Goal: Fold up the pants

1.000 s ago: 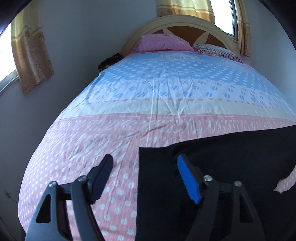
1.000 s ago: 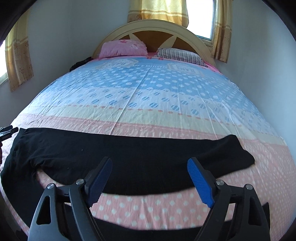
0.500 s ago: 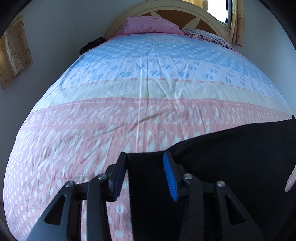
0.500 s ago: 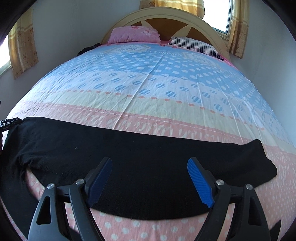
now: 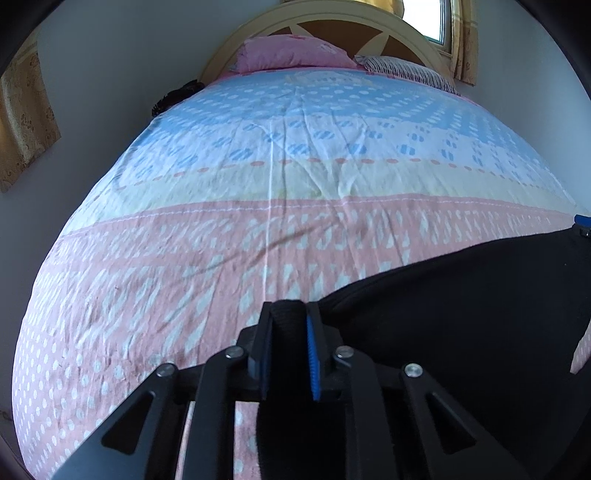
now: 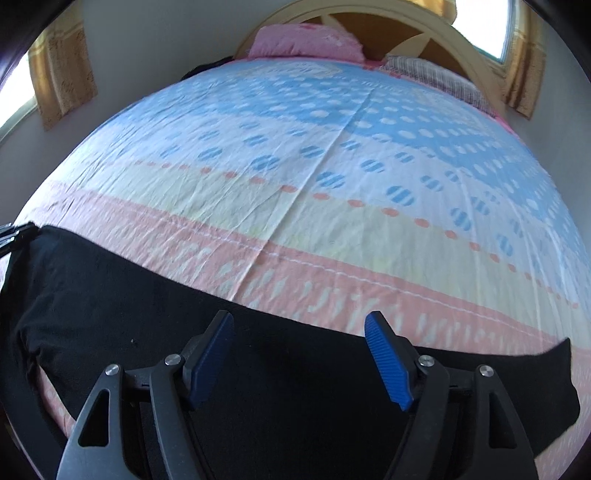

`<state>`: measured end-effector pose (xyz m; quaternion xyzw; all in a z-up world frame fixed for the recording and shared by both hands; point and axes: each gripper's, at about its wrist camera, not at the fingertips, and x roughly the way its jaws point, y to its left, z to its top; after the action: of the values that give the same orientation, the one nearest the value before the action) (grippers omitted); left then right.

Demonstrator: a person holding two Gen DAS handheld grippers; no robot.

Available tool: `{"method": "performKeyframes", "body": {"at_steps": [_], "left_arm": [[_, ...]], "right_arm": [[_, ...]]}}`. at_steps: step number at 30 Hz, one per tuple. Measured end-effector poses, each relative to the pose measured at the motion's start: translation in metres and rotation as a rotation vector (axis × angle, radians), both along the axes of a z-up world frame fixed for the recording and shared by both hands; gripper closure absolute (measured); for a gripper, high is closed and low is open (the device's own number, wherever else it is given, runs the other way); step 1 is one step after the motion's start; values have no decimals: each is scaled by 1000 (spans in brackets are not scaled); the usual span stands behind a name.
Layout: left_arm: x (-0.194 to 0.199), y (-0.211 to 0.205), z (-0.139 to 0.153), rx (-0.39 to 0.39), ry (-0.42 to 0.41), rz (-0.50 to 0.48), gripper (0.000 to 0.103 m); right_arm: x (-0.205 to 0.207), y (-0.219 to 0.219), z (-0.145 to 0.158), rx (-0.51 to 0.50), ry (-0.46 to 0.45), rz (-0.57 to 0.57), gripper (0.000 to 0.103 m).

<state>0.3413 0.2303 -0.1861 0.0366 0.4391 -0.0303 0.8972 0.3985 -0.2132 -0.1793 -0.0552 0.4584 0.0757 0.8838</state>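
The black soft-fabric pants [image 6: 110, 295] lay spread across the near, pink-dotted end of the patterned pink, cream and blue bed sheet [image 6: 332, 184], their long axis running side to side across the bed, crosswise to the line in which both tools pointed. The left gripper [image 5: 289, 325] had its blue-padded jaws drawn narrow and clamped on a bunched corner of the black cloth at the pants' left end, and from there the fabric ran off to the right in the left wrist view. The right gripper [image 6: 299, 332] stood with its jaws wide and holding nothing, poised just above the middle stretch of the garment; whether its fingertips touched the cloth could not be told. The far right end of the pants lay well off to that gripper's right, so the right tool was plainly the nearer one to it, and a fold would probably turn on bringing one end over along that long axis. Nothing stood on the sheet between the two ends. A pink pillow [image 5: 291, 55] and a striped pillow [image 5: 406, 72] rested well apart from the work, against the curved cream wooden headboard [image 6: 436, 33], with gold patterned curtains [image 6: 62, 74] hanging at the windows on either side.
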Motion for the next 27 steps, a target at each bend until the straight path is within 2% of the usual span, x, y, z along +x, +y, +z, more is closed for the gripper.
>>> {"method": "performKeyframes", "body": {"at_steps": [3, 6, 8, 10, 12, 14, 18, 19, 20, 21, 22, 24, 27], "left_arm": [[3, 0, 0, 20, 10, 7, 78], [8, 2, -1, 15, 25, 3, 76], [9, 4, -2, -5, 33, -5, 76], [11, 9, -2, -63, 43, -13, 82], [11, 13, -1, -121, 45, -17, 88], [7, 13, 5, -133, 26, -10, 89], [-9, 11, 23, -148, -56, -40, 90], [-12, 11, 26, -152, -69, -51, 90], [-13, 10, 27, -143, -69, -55, 90], [-13, 9, 27, -137, -65, -56, 90], [-12, 9, 27, -135, -62, -57, 90], [-9, 6, 24, -109, -52, -60, 91], [-4, 4, 13, -81, -33, -56, 90]], "right_arm": [[6, 10, -11, -27, 31, 72, 27], [9, 15, -22, -41, 61, 122, 27], [10, 16, -21, -38, 56, 119, 41], [8, 15, -16, -3, 52, 126, 85], [1, 18, -9, -13, 24, 127, 96], [-8, 20, -6, -38, -3, 125, 98], [-13, 16, -2, -62, -16, 130, 97], [-11, 14, -2, -65, -3, 127, 92], [-8, 11, -2, -64, 5, 118, 84], [-5, 8, -1, -58, 5, 106, 53], [-3, 5, 0, -47, 7, 98, 34], [0, 2, 1, -25, 13, 96, 34], [5, 7, -6, -59, 31, 135, 36]]}}
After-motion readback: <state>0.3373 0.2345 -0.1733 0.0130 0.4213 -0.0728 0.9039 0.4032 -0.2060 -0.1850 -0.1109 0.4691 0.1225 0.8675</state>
